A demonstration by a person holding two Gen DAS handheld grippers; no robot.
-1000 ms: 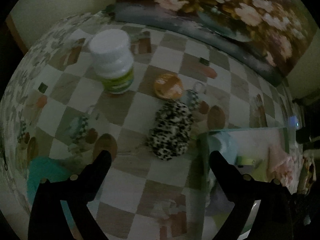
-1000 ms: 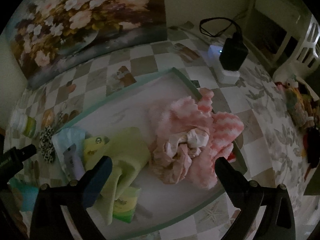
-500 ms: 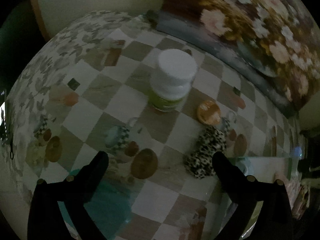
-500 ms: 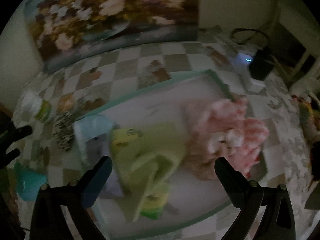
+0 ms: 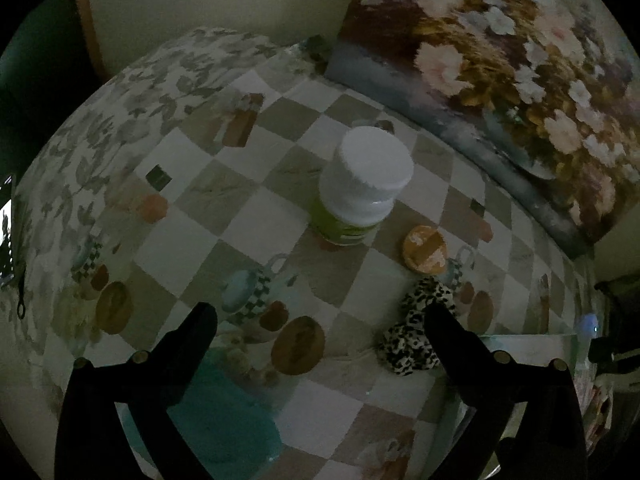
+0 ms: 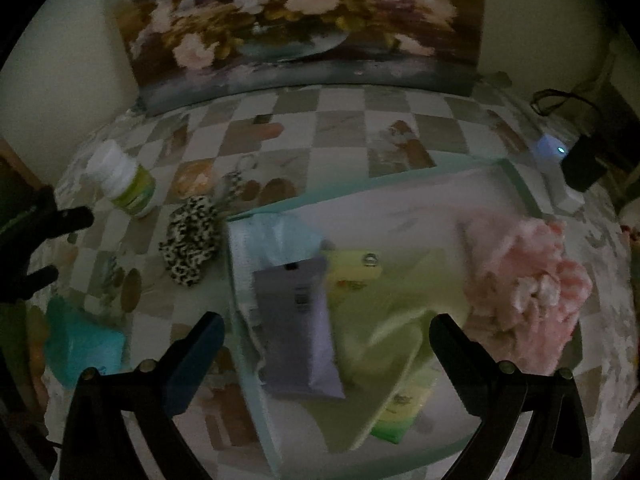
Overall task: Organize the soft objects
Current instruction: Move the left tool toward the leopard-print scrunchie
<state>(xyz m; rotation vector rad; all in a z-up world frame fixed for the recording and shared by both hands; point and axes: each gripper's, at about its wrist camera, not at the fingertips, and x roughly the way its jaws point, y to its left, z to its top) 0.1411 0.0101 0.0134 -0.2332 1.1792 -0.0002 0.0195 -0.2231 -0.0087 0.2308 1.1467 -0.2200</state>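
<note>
1. Presently the left gripper (image 5: 318, 320) is spread wide and carries nothing; it hangs over the checked tablecloth (image 5: 256, 220). The right gripper (image 6: 326, 330) is likewise spread and empty, above the tray (image 6: 520, 188).
2. Loose soft items: a leopard-print scrunchie (image 5: 416, 332) lies on the cloth at about 4 o'clock in the left wrist view, partly behind the right-hand finger, just beside the tray's near edge. A teal cloth (image 5: 224, 412) lies at 7 o'clock, under the left-hand finger.
3. Judgement: the step in hand is picking up one of these. To do it well, centre the jaws over the chosen item, descend until the tips meet the cloth, and close fully, since soft fabric compresses.
4. Keep clear of the white-capped bottle (image 5: 360, 188) at 12 o'clock; it is rigid and not part of the sort.
5. Tray contents, right wrist view: pale blue pack (image 6: 272, 236), lavender pouch (image 6: 296, 320), yellow-green cloth (image 6: 384, 320), pink fluffy garment (image 6: 528, 276) at 3 o'clock.
6. Room remains at the tray's far side.
</note>
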